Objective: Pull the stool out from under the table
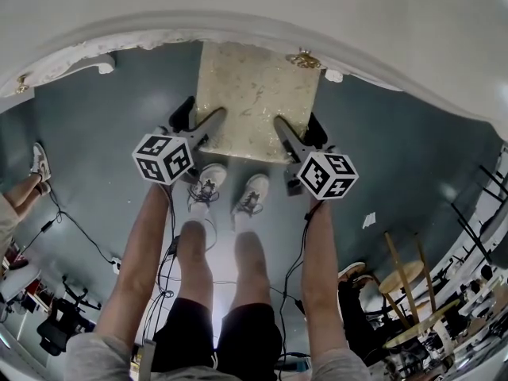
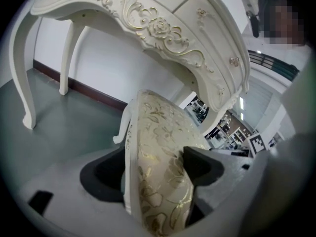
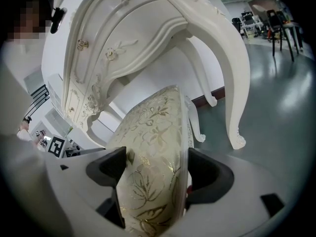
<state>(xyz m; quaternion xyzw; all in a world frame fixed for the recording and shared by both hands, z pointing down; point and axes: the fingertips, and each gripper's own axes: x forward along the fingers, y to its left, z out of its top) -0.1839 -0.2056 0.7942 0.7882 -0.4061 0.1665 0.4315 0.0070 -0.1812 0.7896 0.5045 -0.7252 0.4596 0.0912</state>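
The stool (image 1: 254, 101) has a cream cushion with a gold leaf pattern and white legs. Its far edge lies under the rim of the white carved table (image 1: 238, 30); most of the seat shows in front of it. My left gripper (image 1: 198, 117) is at the seat's near left corner. In the left gripper view the stool (image 2: 158, 147) runs between the jaws of that gripper (image 2: 154, 171), one pad at the cushion top, the other a shade off the white frame. My right gripper (image 1: 299, 129) is at the near right corner, its pads pressed on the stool (image 3: 153, 147).
The person's shoes (image 1: 208, 185) stand just in front of the stool. Curved table legs (image 3: 232, 83) rise on either side of it. Cables (image 1: 71, 225) trail over the grey floor. Another person's foot (image 1: 38, 163) is at the left, wooden stools (image 1: 405, 276) at the right.
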